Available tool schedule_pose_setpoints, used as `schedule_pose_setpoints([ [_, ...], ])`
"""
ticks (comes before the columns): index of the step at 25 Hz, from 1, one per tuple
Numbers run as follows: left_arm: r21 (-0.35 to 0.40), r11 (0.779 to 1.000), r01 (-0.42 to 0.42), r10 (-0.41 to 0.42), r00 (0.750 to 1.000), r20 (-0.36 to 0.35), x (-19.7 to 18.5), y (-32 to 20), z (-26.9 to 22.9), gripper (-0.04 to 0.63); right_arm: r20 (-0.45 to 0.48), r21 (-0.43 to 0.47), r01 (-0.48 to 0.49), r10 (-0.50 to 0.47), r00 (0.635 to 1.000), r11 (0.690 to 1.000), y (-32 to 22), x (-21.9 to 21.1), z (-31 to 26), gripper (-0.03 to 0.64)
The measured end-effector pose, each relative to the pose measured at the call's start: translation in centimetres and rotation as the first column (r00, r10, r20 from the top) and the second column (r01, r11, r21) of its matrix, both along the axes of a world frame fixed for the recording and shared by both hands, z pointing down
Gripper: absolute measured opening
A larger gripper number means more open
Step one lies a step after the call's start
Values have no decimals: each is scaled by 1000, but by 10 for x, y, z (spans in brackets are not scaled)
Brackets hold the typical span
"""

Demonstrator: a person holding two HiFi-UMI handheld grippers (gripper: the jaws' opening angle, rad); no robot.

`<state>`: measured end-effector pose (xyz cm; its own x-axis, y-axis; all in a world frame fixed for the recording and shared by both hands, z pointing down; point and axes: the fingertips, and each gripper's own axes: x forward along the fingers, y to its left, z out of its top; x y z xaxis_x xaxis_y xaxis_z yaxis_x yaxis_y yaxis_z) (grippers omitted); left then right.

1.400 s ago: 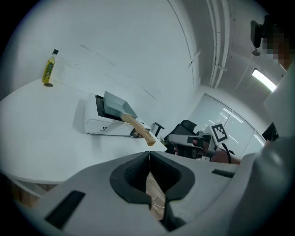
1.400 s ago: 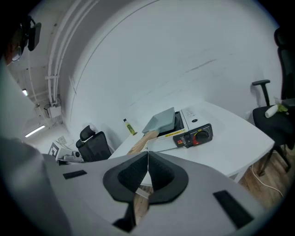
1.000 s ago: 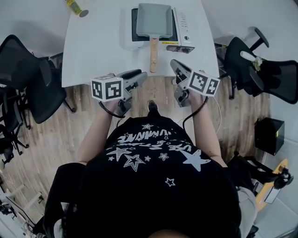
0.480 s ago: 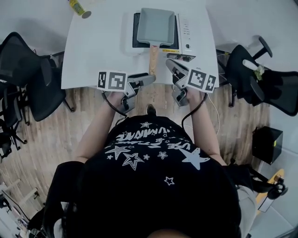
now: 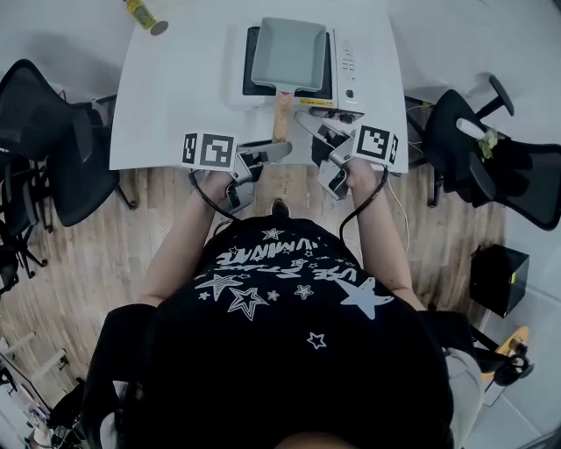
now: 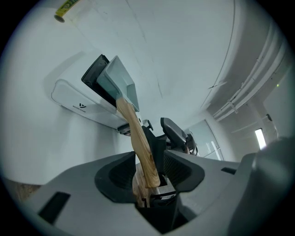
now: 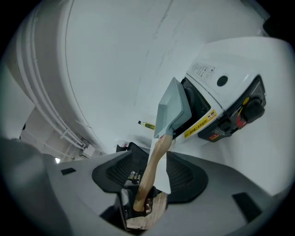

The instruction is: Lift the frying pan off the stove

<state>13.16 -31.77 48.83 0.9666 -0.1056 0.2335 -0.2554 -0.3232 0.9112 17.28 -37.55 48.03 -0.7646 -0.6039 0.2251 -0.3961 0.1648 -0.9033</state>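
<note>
table ahead of person, floor before its near edge. stove on table, right of centre, toward far side. frying pan on stove; handle reaches past stove front toward near edge. bottle at table's far left corner, well apart from stove. chairs left of table; another chair right of it. box on floor, right of person.

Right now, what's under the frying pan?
The frying pan sits on the black cooktop of the white stove. Only dark edges show; the rest is covered.
</note>
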Motion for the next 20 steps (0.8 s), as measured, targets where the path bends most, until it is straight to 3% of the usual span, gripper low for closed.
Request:
schedule_pose_setpoints([
  [5,-8,1000,-14,14,1000,1,2,4,1,178,134,-46,24,-18,991,999,-7,-7,5,229],
  [7,-7,1000,-5,5,1000,10,3,3,4,140,145,-58,31,-23,989,998,-9,-9,9,229],
  [20,-6,1000,28,-28,1000,-7,9,3,4,133,184,-105,123,-102,978,987,-19,-30,24,229],
])
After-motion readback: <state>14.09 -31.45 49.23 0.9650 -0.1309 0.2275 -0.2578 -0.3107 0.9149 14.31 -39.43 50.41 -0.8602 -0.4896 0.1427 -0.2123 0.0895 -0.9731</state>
